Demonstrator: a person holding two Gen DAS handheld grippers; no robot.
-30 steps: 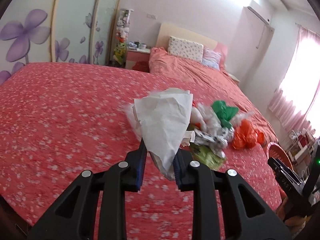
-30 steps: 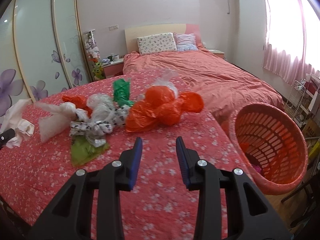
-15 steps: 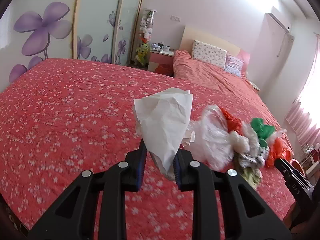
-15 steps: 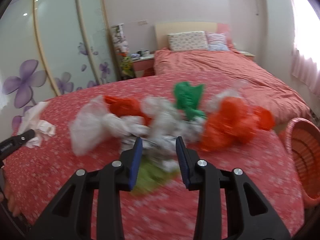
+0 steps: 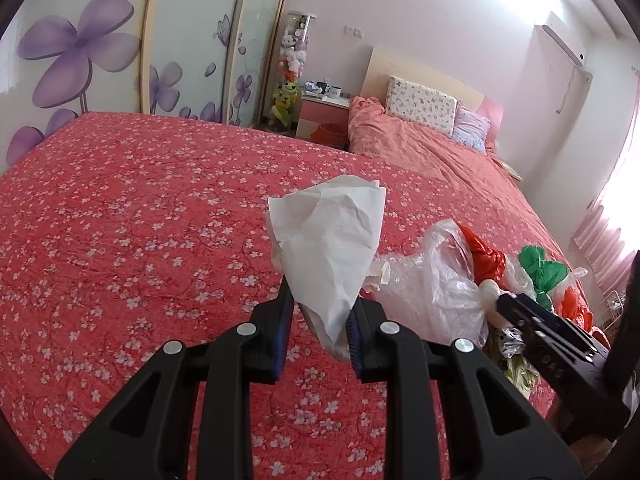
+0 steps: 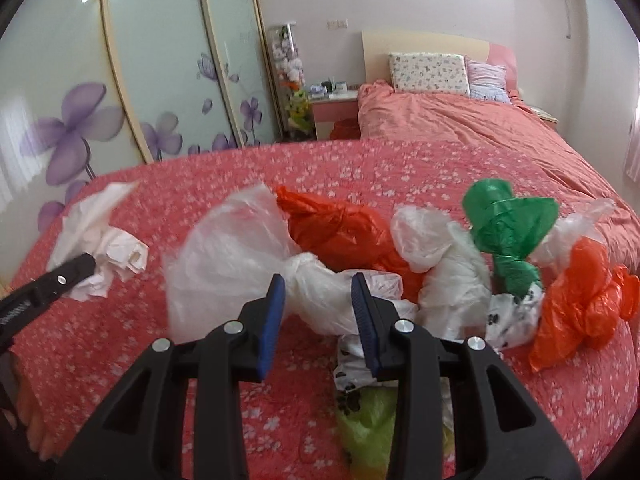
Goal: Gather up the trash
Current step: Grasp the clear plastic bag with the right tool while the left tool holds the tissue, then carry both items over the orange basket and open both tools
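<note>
Left gripper (image 5: 318,322) jaws clamped on crumpled white tissue (image 5: 330,240), held above the bed (image 5: 120,208) for binning | right gripper (image 6: 318,310) jaws apart, just narrowing, apparently framing the clear plastic bag (image 6: 240,256) atop bed's trash pile

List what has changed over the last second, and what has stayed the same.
The right gripper has swung left, from the bare quilt in front of the orange bag and basket to the clear plastic bag; the basket has left its view. Its jaws have just been closing slightly, the bag's twisted neck between them. The left gripper stays clamped on the white paper. The trash pile has not shifted on the quilt.
</note>
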